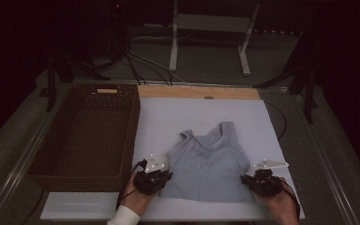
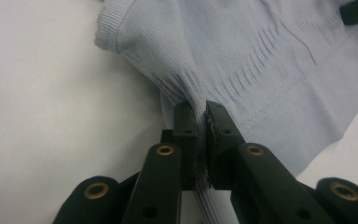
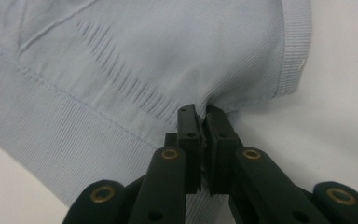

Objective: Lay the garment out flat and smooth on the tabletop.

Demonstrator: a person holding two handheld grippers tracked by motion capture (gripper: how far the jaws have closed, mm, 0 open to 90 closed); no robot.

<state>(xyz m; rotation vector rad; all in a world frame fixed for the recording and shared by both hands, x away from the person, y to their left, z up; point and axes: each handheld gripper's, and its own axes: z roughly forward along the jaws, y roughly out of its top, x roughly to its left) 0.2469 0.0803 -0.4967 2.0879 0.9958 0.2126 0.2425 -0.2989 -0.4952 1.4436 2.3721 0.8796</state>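
Note:
A pale blue ribbed tank top [image 1: 209, 157] lies flat on the white board [image 1: 168, 112], straps pointing away from me. My left gripper [image 1: 155, 177] sits at the top's near left corner. In the left gripper view the gripper [image 2: 202, 109] is shut on a pinch of the tank top [image 2: 242, 60], and the cloth puckers at the jaw tips. My right gripper [image 1: 261, 180] sits at the near right corner. In the right gripper view the gripper [image 3: 201, 113] is shut on the tank top [image 3: 135, 56] close to its ribbed side band.
A dark wicker basket [image 1: 86, 136] stands left of the board, right beside my left hand. A wooden strip [image 1: 199, 92] runs along the board's far edge. White frame legs [image 1: 211, 28] and cables lie on the floor beyond.

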